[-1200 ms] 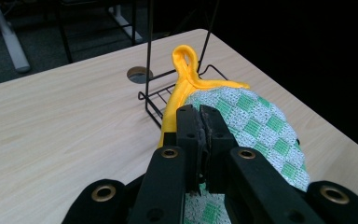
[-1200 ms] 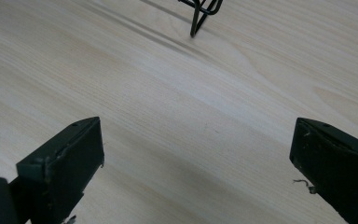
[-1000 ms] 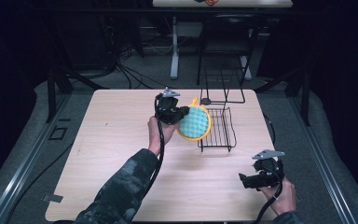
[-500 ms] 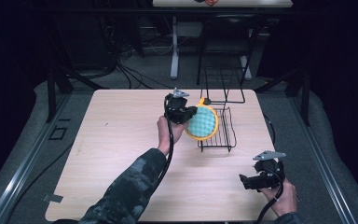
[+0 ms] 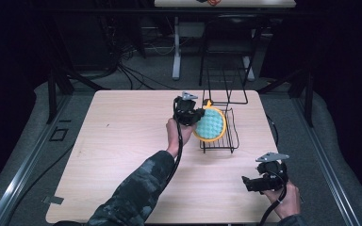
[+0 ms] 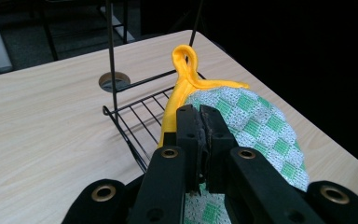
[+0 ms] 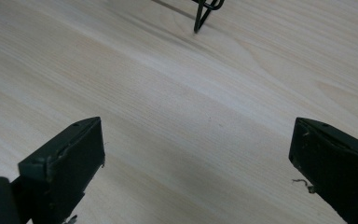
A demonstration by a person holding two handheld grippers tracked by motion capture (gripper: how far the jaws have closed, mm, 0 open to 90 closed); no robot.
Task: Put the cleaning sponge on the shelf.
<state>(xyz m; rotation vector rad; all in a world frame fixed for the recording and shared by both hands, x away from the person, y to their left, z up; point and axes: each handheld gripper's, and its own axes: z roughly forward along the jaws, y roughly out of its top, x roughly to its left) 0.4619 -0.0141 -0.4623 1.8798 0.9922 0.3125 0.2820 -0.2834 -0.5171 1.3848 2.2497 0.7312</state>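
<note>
1. While your right gripper (image 5: pixel 250 183) rests low on the near right part of the pale wooden counter (image 5: pixel 122 141), its jaws stand wide apart with nothing between them; the right gripper view has bare wood ahead and one foot of the rack far off.
2. Further out, your left gripper (image 6: pixel 199 135) has its jaws clenched on the edge of the round green-and-white checked pot holder with yellow trim (image 5: pixel 210 124).
3. That holder hangs tilted over the near left side of the black wire rack (image 5: pixel 231 141); whether it touches the wires I cannot tell.
4. Its yellow hanging loop (image 6: pixel 185 58) points away from your jaws, toward the rack's tall upright frame (image 5: pixel 226 84).
5. Judging by this, your left hand alone is placed to lower it; the rack lies directly beneath and beyond.
</note>
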